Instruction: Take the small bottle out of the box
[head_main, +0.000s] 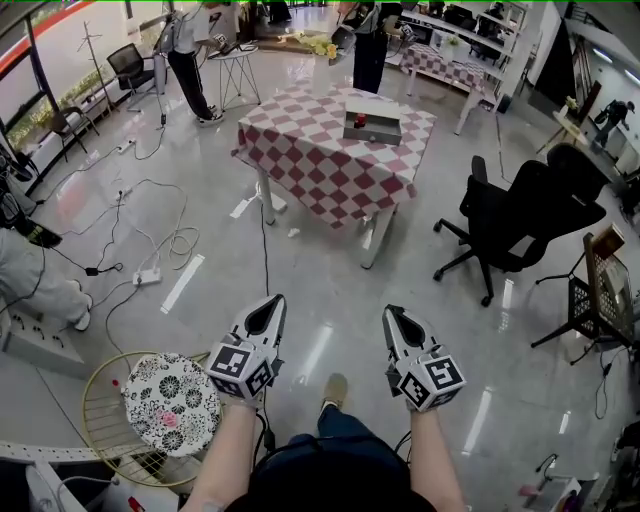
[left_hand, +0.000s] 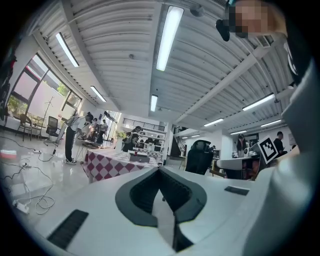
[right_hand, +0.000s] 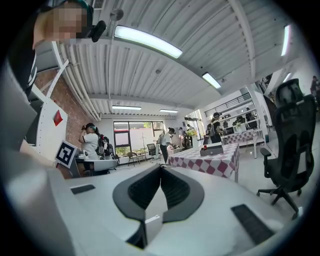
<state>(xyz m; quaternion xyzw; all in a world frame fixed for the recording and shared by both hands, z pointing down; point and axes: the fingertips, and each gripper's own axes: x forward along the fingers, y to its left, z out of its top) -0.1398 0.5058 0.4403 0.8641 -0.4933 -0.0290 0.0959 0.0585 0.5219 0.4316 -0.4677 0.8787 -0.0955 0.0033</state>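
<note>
Twice saw jaws shut, empty, lower centre: left hand-held gripper (head_main: 273, 300), right hand-held gripper (head_main: 391, 311); noted grey rectangular box (head_main: 372, 128) atop checkered table (head_main: 318, 162).

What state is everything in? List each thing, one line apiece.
left hand-held gripper: shut, empty, held over the floor.
right hand-held gripper: shut, empty, held over the floor.
table: upright, covered by a checked cloth.
box: resting flat on the table, far from both grippers.
small bottle: inside the box, not yet taken out.
office chair: upright, unoccupied.
</note>
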